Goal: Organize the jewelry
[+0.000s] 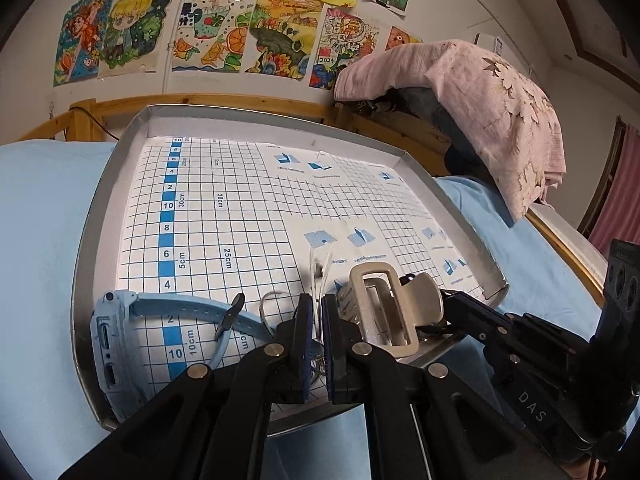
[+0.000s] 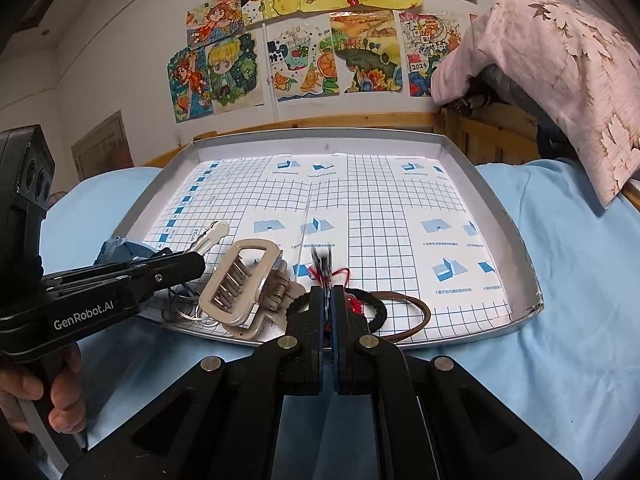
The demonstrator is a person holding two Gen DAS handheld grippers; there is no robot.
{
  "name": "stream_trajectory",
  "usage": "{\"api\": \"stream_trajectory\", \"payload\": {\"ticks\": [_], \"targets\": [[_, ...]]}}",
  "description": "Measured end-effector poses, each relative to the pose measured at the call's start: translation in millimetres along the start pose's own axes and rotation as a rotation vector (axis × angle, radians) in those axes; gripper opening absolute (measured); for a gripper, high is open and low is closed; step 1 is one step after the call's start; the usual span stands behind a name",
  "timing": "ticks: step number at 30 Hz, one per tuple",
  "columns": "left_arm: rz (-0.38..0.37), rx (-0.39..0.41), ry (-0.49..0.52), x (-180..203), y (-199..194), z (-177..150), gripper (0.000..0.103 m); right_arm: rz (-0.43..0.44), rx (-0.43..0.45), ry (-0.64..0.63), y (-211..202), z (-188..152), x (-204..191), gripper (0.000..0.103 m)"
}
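The left gripper (image 1: pixel 318 320) is pinched on a small clear bag (image 1: pixel 320 268) at the near edge of the tray (image 1: pixel 100 208). The right gripper (image 2: pixel 331 300) is clamped on a red thread (image 2: pixel 342 274) beside a black bracelet (image 2: pixel 378 312). A beige hair clip (image 2: pixel 240 284) lies between them; a blue watch (image 1: pixel 120 328) lies at near left.
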State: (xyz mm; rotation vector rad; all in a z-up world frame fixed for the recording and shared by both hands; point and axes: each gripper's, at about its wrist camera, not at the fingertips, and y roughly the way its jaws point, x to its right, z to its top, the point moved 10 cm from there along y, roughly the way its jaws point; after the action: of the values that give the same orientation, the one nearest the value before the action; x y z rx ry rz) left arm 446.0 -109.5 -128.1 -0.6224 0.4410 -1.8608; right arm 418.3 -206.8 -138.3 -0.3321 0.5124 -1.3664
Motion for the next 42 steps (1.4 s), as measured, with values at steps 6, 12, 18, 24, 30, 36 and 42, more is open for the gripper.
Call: {"api": "stream_trajectory", "payload": {"ticks": [6,12,18,24,30,36,42], "targets": [[0.004,0.048,0.010,3.2,-10.5,6.6,0.038,-0.012,0.033,0.014,-8.8,2.5,5.2,0.004],[0.022,0.142,-0.010,-0.4,-36.1,17.7,0.064,-0.038,0.116,0.041,-32.4,11.3,17.2,0.036],[0.047,0.215,-0.011,-2.3,-63.8,24.3,0.093,-0.067,0.185,0.022,-57.6,23.0,17.1,0.046],[0.097,0.319,-0.040,-13.7,-111.2,25.4,0.103,-0.083,0.283,0.020,-96.1,37.9,11.9,0.083],[0.163,0.400,-0.014,-16.8,-162.7,20.8,0.103,-0.078,0.369,0.011,-144.2,45.6,1.2,0.098],[0.183,0.464,0.016,-10.5,-214.6,13.3,0.103,-0.060,0.435,-0.010,-193.3,45.6,-15.0,0.101],[0.188,0.502,0.021,-0.9,-255.4,3.3,0.103,-0.046,0.483,-0.026,-238.2,41.3,-30.2,0.101]]}}
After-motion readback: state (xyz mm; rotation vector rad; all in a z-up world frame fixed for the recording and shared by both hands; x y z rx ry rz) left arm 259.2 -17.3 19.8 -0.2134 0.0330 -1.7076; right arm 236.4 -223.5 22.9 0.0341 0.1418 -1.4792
